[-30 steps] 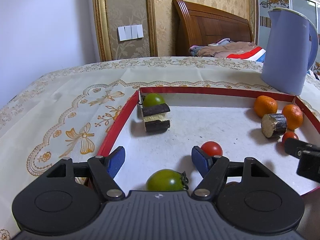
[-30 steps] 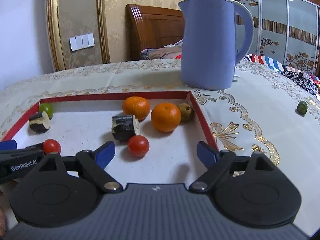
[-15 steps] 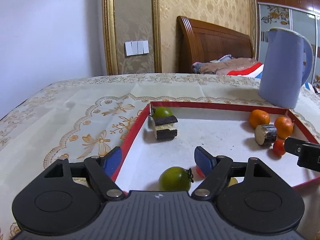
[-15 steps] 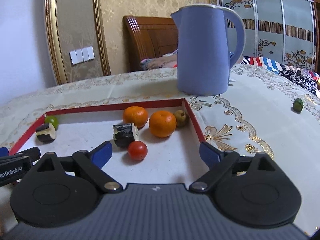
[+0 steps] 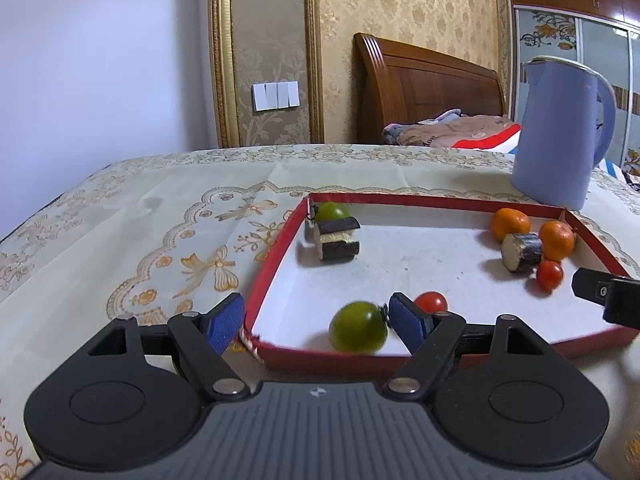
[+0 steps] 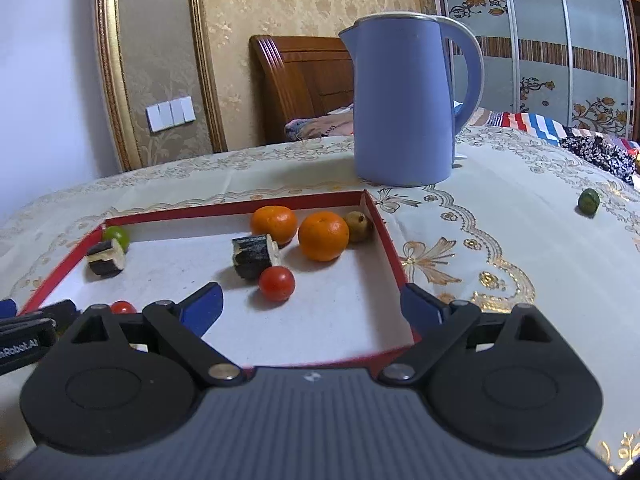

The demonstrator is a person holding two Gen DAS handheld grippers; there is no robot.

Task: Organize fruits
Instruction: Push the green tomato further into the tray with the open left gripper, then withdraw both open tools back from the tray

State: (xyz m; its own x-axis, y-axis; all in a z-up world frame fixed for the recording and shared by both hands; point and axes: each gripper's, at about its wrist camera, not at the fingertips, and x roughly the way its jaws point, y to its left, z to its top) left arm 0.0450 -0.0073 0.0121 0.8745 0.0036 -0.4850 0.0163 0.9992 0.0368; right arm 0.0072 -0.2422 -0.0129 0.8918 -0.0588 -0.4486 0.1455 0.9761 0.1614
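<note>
Fruit lies in the red-rimmed tray (image 6: 384,228) on the table (image 6: 480,216). The left tool (image 5: 316,318) is released; its jaws have just been opening, and the green tomato (image 5: 357,327) rests inside the tray's near rim, between the jaws but free. The right tool (image 6: 310,304) is also released and holds nothing; its jaws have just been opening above the tray's near right corner. Two oranges (image 6: 323,236) sit at the tray's far right corner, and a small green fruit (image 6: 588,201) lies on the table well right of the tray.

Green tomato (image 5: 357,327) in red tray (image 5: 272,276), left tool (image 5: 318,320) gaping.
</note>
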